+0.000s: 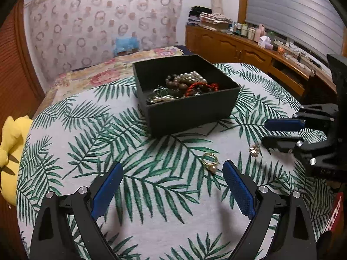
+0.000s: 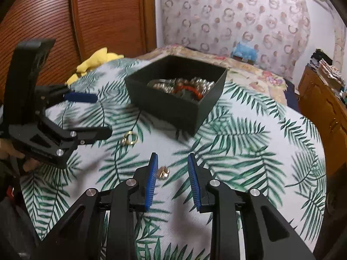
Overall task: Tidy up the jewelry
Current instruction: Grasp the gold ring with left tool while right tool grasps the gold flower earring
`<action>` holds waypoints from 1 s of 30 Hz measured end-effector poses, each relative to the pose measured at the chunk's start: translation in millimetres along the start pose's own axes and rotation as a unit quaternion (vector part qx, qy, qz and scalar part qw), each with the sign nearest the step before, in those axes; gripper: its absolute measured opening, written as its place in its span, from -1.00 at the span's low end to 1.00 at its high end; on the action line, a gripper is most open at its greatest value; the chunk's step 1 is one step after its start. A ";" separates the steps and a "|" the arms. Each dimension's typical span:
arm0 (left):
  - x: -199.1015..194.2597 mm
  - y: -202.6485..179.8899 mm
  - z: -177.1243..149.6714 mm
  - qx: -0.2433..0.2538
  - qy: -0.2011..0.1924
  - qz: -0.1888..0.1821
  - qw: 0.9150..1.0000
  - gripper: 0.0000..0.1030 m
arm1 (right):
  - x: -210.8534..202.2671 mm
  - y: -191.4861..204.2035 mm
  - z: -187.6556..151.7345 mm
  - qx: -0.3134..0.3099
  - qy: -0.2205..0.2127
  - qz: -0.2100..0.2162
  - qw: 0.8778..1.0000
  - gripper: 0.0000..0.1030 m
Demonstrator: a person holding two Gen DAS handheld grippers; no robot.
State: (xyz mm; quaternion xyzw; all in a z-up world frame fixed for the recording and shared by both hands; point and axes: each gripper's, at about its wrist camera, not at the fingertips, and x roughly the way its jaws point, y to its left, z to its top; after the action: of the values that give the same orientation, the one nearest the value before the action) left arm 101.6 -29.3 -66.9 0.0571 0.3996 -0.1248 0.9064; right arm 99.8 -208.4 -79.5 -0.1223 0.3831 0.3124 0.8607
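The box (image 1: 186,99), at centre frame on the leaf-print cloth (image 1: 151,184), already holds pearls, beads and a red cord. Two pieces are left outside it: rings (image 1: 210,161) at lower centre and an earring (image 2: 163,172). The left gripper (image 1: 173,179) is spread wide near the rings; the right gripper (image 2: 171,162) stands apart around the earring, not touching it.

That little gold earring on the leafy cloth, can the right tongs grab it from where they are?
Probably yes. The little gold earring lies between the open right tongs, close to one finger, with only bare leafy cloth around it. Nothing blocks it.
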 end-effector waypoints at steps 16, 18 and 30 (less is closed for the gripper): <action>8.0 -13.7 -0.1 0.019 0.013 -0.026 0.999 0.73 | 18.3 6.7 -2.6 -0.021 0.030 -0.011 0.999 -0.68; 7.6 -19.0 3.7 0.025 0.008 -0.032 0.999 0.72 | 14.8 1.6 -3.6 -0.015 0.026 -0.014 0.999 -0.68; 24.3 -32.2 5.7 0.047 0.030 -0.034 0.998 -0.23 | 2.4 -13.7 -6.1 0.001 0.009 -0.024 1.000 -0.68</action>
State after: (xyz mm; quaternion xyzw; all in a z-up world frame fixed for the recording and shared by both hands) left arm 112.7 -65.8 -81.2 0.0897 0.4224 -0.1722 0.8854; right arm 106.0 -220.7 -85.8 -0.1330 0.3881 0.2902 0.8646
